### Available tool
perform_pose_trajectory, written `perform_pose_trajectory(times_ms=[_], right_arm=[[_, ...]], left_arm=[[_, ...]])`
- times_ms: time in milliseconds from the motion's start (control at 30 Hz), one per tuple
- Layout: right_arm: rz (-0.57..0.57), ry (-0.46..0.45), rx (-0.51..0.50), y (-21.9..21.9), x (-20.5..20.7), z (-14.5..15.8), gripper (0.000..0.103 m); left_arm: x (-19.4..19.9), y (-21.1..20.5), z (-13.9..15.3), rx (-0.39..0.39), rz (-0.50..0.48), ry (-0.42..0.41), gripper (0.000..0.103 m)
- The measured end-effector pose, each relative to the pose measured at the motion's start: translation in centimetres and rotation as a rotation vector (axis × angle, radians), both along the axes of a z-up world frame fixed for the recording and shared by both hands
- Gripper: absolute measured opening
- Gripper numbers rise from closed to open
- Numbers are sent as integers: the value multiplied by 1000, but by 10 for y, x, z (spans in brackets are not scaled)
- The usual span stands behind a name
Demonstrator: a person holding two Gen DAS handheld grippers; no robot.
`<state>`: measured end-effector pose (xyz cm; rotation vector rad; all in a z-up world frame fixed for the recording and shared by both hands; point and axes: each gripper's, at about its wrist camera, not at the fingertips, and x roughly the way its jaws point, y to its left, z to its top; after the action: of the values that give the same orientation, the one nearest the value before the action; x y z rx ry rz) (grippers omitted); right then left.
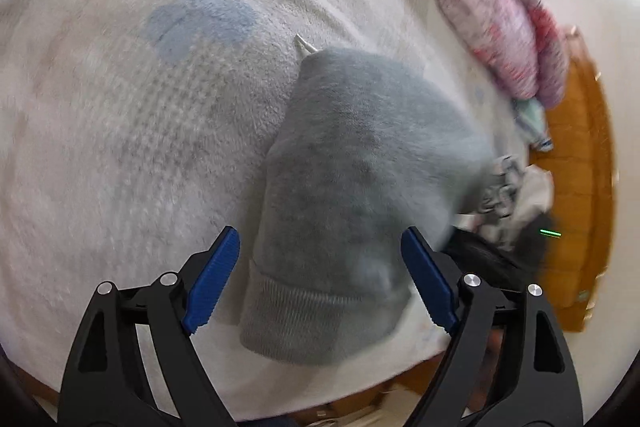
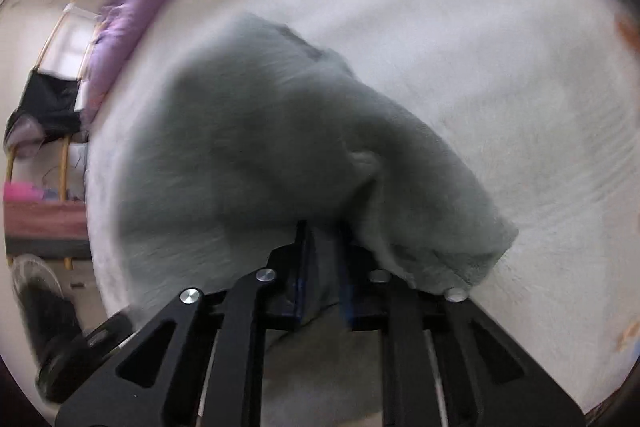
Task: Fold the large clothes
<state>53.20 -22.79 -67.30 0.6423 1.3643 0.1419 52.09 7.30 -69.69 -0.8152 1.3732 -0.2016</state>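
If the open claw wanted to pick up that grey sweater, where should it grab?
Probably the ribbed hem of the grey sweater, coming from above: that thick folded edge lies nearest, between the left claw fingers, flat on the fleece blanket.

Grey sweatshirt folded on a fleece blanket, wide-spread left gripper above it

The left gripper point(image 1: 320, 283) hangs with its blue pads point(image 1: 212, 279) on either side of the grey sweatshirt point(image 1: 352, 195), not pressing it; the ribbed hem point(image 1: 320, 323) lies nearest. The pale fleece blanket point(image 1: 120, 147) bears a blue flower print point(image 1: 200, 11), and a pink quilt point(image 1: 500, 7) lies at upper right.
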Motion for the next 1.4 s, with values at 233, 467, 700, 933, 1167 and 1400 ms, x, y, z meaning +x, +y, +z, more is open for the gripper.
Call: perform_pose_trajectory(times_ms=[233,467,700,933,1167,1400], right_arm=[[8,25,21,-13,1,-2,6],[-49,19,109,-16,6,-1,12],[-227,3,189,-41,-64,22,74],[-366,98,375,-41,-106,-37,75],[-362,91,437,-18,-86,-45,76],[-434,60,560,-12,-92,-58,49]], left_arm=[[-19,-26,-21,-141,3,23,88],[2,-51,-47,19,-85,19,98],[11,-41,-55,-2,-127,70,99],[31,-44,-56,-13,-189,94,99],[36,-44,-56,-25,-187,77,99],[26,-40,-56,-31,-147,61,97]])
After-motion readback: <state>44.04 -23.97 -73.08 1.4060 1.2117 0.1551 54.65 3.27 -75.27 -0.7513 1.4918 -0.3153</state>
